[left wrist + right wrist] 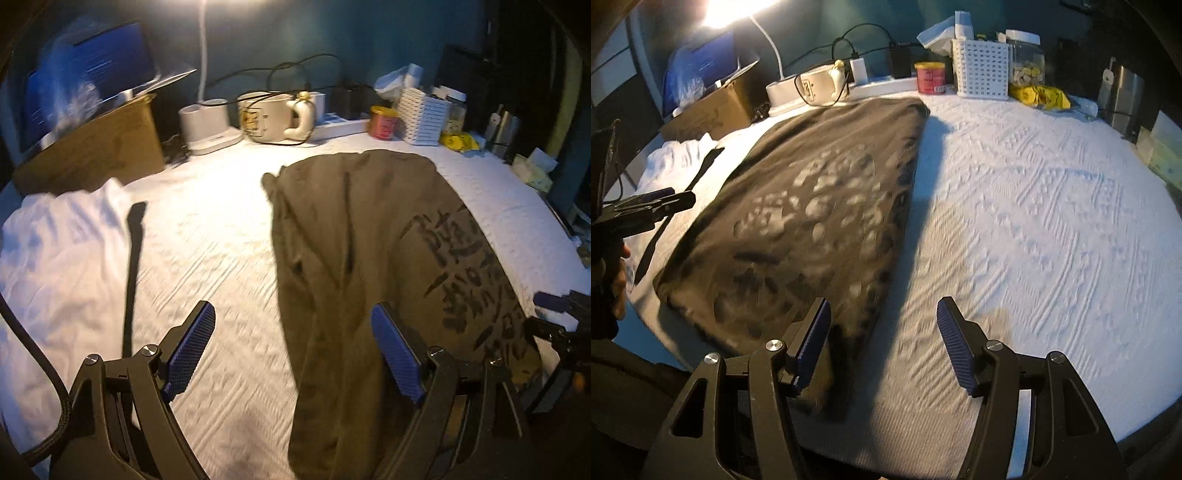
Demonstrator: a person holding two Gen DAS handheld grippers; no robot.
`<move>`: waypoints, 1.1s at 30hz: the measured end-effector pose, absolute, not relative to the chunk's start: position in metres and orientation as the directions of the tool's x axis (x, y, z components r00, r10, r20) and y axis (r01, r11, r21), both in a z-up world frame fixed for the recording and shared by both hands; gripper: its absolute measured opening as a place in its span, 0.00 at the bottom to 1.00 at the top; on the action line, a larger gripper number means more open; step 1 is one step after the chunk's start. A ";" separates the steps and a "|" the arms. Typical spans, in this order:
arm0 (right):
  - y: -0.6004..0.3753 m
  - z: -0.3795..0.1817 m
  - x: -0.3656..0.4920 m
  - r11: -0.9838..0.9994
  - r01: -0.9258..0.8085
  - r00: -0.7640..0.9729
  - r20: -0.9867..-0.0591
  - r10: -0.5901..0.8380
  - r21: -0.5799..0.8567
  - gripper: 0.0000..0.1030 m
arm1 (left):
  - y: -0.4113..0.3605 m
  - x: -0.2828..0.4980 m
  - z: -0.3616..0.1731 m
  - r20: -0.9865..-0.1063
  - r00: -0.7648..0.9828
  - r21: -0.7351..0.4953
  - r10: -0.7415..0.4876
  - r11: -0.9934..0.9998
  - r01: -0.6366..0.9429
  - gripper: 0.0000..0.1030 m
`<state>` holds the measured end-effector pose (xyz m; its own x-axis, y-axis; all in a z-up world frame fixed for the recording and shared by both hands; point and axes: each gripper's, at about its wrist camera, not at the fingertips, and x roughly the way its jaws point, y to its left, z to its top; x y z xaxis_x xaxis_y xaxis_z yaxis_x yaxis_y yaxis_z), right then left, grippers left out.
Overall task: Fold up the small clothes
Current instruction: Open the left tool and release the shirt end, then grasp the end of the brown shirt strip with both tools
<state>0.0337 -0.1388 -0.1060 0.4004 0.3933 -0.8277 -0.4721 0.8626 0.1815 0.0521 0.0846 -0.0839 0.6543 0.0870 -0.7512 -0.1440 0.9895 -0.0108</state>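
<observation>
- Left hand-held gripper (291,347): released, jaws wide apart, nothing between the blue pads (192,347). The left pad hangs over bare white cover, the right pad over the shirt's left edge.
- Right hand-held gripper (884,345): also released, jaws apart, no cloth between them. The shirt's right edge runs just under its left pad (812,343); its right pad is over bare cover.
- Olive-brown shirt (369,240): the task's thing — lies spread flat ahead of both grippers, dark lettering printed on its right part. Its near hem is just below the grippers, its far end close to the clutter at the back.
- White textured cover (1034,206) on the counter: carries the shirt, bare to the right of the right gripper.
- White garment (62,251): crumpled, well to the left of the left gripper, a dark strap (133,266) beside it.
- Beyond the shirt, back row: cardboard box (92,144), large mug (273,116), red tin (930,76), white perforated basket (980,68), yellow packet (1039,96).
- Person's hand (618,280): seen in the right wrist view, far left — holding the left gripper's handle.
</observation>
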 end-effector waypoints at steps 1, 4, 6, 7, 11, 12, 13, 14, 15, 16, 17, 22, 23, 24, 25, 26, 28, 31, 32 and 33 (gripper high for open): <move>-0.138 -0.103 0.037 0.865 -0.471 0.412 -0.823 0.391 0.175 0.61 | 0.085 0.056 -0.083 -0.752 0.654 -0.009 0.085 0.990 -0.139 0.84; -0.135 -0.102 0.045 0.880 -0.443 0.430 -0.820 0.378 0.173 0.61 | 0.090 0.068 -0.079 -0.742 0.667 -0.021 0.069 0.992 -0.126 0.84; -0.132 -0.103 0.052 0.891 -0.422 0.427 -0.830 0.360 0.169 0.61 | 0.093 0.077 -0.076 -0.733 0.677 -0.036 0.057 0.992 -0.122 0.84; -0.131 -0.103 0.056 0.897 -0.409 0.429 -0.832 0.352 0.168 0.61 | 0.094 0.080 -0.075 -0.729 0.683 -0.043 0.053 0.991 -0.123 0.84; -0.136 -0.102 0.073 0.913 -0.359 0.431 -0.834 0.344 0.192 0.61 | 0.103 0.099 -0.074 -0.718 0.696 -0.126 -0.011 0.985 -0.114 0.84; -0.137 -0.102 0.075 0.916 -0.354 0.433 -0.836 0.339 0.188 0.61 | 0.104 0.103 -0.075 -0.718 0.696 -0.144 -0.028 0.983 -0.110 0.84; -0.136 -0.102 0.079 0.919 -0.351 0.436 -0.837 0.331 0.181 0.61 | 0.106 0.107 -0.076 -0.717 0.696 -0.157 -0.038 0.982 -0.109 0.84; -0.135 -0.102 0.083 0.920 -0.353 0.441 -0.836 0.326 0.172 0.61 | 0.106 0.112 -0.076 -0.716 0.697 -0.162 -0.039 0.981 -0.111 0.84; -0.134 -0.103 0.085 0.919 -0.357 0.443 -0.835 0.325 0.168 0.61 | 0.106 0.117 -0.077 -0.719 0.694 -0.160 -0.038 0.981 -0.112 0.84; -0.132 -0.104 0.088 0.918 -0.362 0.445 -0.834 0.325 0.164 0.61 | 0.106 0.121 -0.078 -0.723 0.690 -0.157 -0.038 0.981 -0.111 0.84; -0.130 -0.105 0.092 0.917 -0.366 0.446 -0.834 0.325 0.162 0.61 | 0.105 0.124 -0.079 -0.727 0.686 -0.154 -0.039 0.982 -0.107 0.84; -0.124 -0.110 0.107 0.917 -0.363 0.453 -0.830 0.326 0.162 0.61 | 0.103 0.138 -0.084 -0.742 0.669 -0.132 -0.042 0.988 -0.085 0.84; -0.123 -0.113 0.111 0.920 -0.356 0.453 -0.831 0.324 0.165 0.61 | 0.102 0.141 -0.085 -0.743 0.669 -0.126 -0.037 0.988 -0.085 0.84; -0.122 -0.115 0.113 0.919 -0.355 0.448 -0.832 0.326 0.169 0.61 | 0.102 0.143 -0.086 -0.742 0.670 -0.113 -0.024 0.990 -0.090 0.84; -0.120 -0.117 0.117 0.918 -0.357 0.443 -0.835 0.328 0.171 0.61 | 0.102 0.146 -0.087 -0.741 0.672 -0.097 -0.008 0.991 -0.095 0.84; -0.119 -0.118 0.119 0.918 -0.358 0.443 -0.834 0.328 0.170 0.61 | 0.103 0.148 -0.088 -0.739 0.673 -0.084 0.006 0.991 -0.101 0.84; -0.117 -0.119 0.124 0.917 -0.361 0.448 -0.831 0.331 0.170 0.61 | 0.106 0.157 -0.090 -0.744 0.667 -0.074 0.024 0.990 -0.118 0.84; -0.115 -0.120 0.136 0.915 -0.361 0.455 -0.823 0.340 0.178 0.61 | 0.111 0.167 -0.089 -0.741 0.671 -0.078 0.026 0.989 -0.124 0.84; -0.114 -0.119 0.140 0.914 -0.363 0.459 -0.819 0.343 0.180 0.61 | 0.113 0.170 -0.088 -0.739 0.674 -0.077 0.026 0.989 -0.123 0.84; -0.114 -0.119 0.144 0.913 -0.366 0.465 -0.815 0.346 0.180 0.61 | 0.115 0.173 -0.089 -0.739 0.673 -0.077 0.028 0.989 -0.126 0.84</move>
